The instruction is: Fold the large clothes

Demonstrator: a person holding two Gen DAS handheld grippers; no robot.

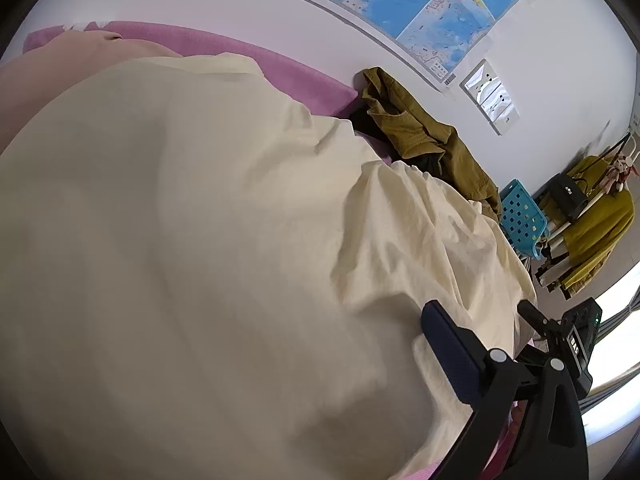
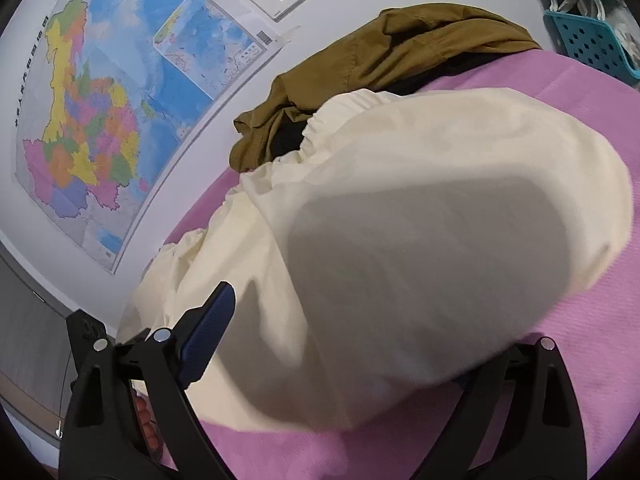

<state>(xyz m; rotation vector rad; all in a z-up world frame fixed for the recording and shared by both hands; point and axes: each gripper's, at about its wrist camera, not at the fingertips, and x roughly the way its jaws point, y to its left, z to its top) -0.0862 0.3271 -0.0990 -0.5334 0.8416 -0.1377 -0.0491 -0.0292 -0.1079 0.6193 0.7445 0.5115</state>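
Right wrist view has the cream garment (image 2: 400, 240) filling the middle of the frame, draped over the right gripper (image 2: 348, 344), whose fingers look spread with cloth between them. Left gripper (image 1: 480, 320) sits lower right, can't tell if it's pinching. Looks mid-fold to me; next move needs both corners carried over onto the pink cover (image 2: 560, 360).

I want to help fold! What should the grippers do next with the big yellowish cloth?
Probably lower the cream garment flat onto the pink mat. It bulges over the right gripper, with its gathered edge bunched near the olive clothes.
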